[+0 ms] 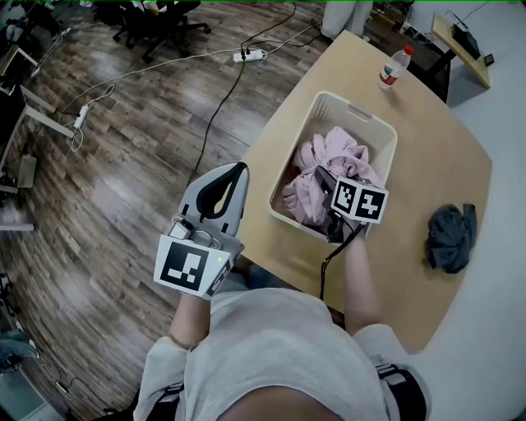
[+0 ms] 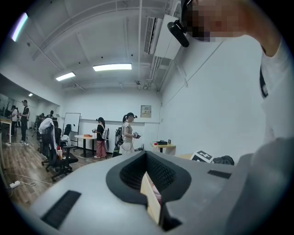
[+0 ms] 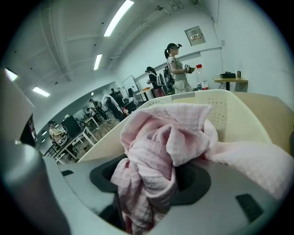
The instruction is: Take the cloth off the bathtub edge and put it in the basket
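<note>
A pink cloth (image 1: pixel 329 156) lies heaped in the cream basket (image 1: pixel 329 103) on the wooden table (image 1: pixel 427 156). My right gripper (image 1: pixel 319 176) reaches down into the basket from its near side. In the right gripper view the pink cloth (image 3: pixel 161 133) is bunched between the jaws of my right gripper (image 3: pixel 154 170), which stand fairly wide around the wad, with the basket wall (image 3: pixel 239 110) behind. My left gripper (image 1: pixel 237 169) is held level over the floor, left of the table. Its jaws meet at the tip with nothing in them, as the left gripper (image 2: pixel 146 153) view also shows.
A dark grey cloth (image 1: pixel 450 237) lies on the table's right side beside a white surface (image 1: pixel 501 164). A water bottle (image 1: pixel 394 67) stands at the table's far corner. On the wooden floor lie a power strip (image 1: pixel 249 56) and cables, with office chairs (image 1: pixel 160 20) beyond.
</note>
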Motion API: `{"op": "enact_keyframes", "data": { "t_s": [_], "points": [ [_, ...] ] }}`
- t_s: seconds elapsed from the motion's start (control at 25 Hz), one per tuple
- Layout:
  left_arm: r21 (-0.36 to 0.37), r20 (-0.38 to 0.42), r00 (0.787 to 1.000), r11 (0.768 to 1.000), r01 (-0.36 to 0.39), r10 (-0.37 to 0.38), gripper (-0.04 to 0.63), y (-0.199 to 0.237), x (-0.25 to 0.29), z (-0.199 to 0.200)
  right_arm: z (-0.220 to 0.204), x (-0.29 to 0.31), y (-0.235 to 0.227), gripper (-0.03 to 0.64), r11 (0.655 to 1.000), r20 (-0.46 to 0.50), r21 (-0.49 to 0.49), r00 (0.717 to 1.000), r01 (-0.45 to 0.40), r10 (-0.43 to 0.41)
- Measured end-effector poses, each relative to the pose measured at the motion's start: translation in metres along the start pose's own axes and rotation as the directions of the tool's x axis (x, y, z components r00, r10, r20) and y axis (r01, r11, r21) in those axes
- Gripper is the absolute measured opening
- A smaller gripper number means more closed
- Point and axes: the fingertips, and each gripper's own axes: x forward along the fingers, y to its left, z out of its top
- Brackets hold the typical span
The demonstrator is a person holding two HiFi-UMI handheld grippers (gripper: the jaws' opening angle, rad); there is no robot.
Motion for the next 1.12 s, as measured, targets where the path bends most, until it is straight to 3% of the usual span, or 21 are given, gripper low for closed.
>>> {"op": "enact_keyframes", "data": {
  "t_s": [0.44, 0.88, 0.92, 1.12],
  "points": [
    [0.016, 0.010, 1.000, 1.000, 0.015, -0.015, -0.003, 0.006, -0.012, 0.006, 0.007, -0.012, 0.004, 0.314, 0.999, 0.073, 0.049, 0.997, -0.012, 0.008],
    [0.028, 0.036, 0.988, 0.989, 0.146, -0.147, -0.003, 0.003, -0.031, 0.015, 0.023, -0.074, 0.031, 0.310, 0.995, 0.271, 0.094, 0.961, 0.022, -0.047],
    [0.030, 0.040, 0.986, 0.987, 0.161, -0.162, -0.003, 0.003, -0.033, 0.017, 0.024, -0.080, 0.037, 0.286, 0.995, 0.288, 0.095, 0.957, 0.019, -0.046],
    [0.044, 0.058, 0.970, 0.971, 0.235, -0.237, -0.003, 0.002, -0.051, 0.024, 0.024, -0.115, 0.061, 0.039, 0.991, 0.377, 0.084, 0.917, 0.108, -0.132]
  ]
}}
